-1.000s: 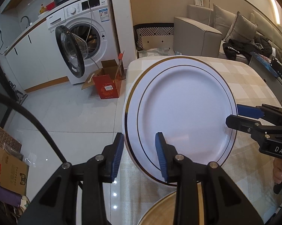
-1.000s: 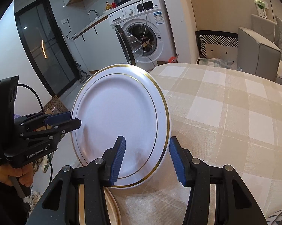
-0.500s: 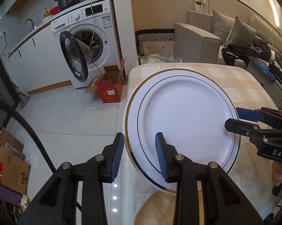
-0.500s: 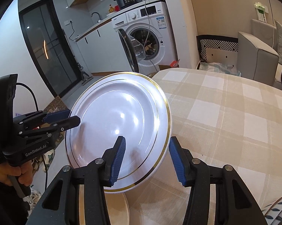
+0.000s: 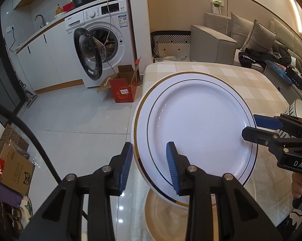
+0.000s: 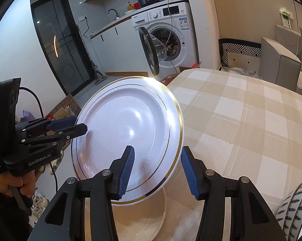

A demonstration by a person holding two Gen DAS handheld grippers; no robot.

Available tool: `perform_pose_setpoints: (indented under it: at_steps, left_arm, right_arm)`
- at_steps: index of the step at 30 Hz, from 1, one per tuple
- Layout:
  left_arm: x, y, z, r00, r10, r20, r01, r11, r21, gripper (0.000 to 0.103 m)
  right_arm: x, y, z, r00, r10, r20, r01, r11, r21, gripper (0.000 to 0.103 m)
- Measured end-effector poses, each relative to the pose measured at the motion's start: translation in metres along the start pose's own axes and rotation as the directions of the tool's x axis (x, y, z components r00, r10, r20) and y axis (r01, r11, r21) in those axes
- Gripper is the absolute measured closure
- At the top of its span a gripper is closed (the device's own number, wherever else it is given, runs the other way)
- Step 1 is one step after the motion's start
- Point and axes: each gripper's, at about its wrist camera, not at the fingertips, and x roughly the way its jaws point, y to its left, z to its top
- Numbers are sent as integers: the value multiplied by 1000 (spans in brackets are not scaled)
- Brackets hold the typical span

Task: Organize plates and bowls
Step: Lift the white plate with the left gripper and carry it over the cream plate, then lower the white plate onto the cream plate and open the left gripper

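We are holding a round white plate [image 5: 197, 128] between our two tools, above the near left corner of the counter [image 6: 241, 120], which is wearing a soft beige-and-cream checked cloth. The plate is smooth and glossy, catching glints of the room light, with a thin gold line at its outer edge and a second one ringing the shallow well. Being a circle, it is showing no long axis; its face is looking up and tipping towards us, the far edge sitting higher than the near one.

On the left, the left hand-held gripper [image 5: 149, 166] is pinching the plate's rim, one ribbed blue pad under the edge and the other on its top face. On the right, the right hand-held gripper [image 6: 157, 172] is pinching the opposite rim the same way, its matte black arms ending in ribbed blue pads.

Under the plate a second, cream-coloured plate [image 6: 147, 225] is lying flat on the cloth. At the far right a rounded bowl [image 6: 297, 206], white with dark blue dashes, is standing on the counter.
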Motion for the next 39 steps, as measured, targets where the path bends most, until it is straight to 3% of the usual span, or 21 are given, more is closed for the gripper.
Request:
perform_pose_setpoints:
  at_steps: [15,27,39]
  left_arm:
    - [-15,8,-63,999,9,-48,-12,998,-66,70]
    - [-7,-3,-79,994,-1,-105,-3,999,-40,70]
    - [0,-5,-85,986,-22,-162,18,1000,-25,70]
  right_arm:
    - [-4,35,-57,996,27,-82,-30,999,-37,53]
    - [2,32,-79,990,-6,-144,0,999,-46,53]
    - [6,43,-81,977,-91,-192,62,987,-151,53]
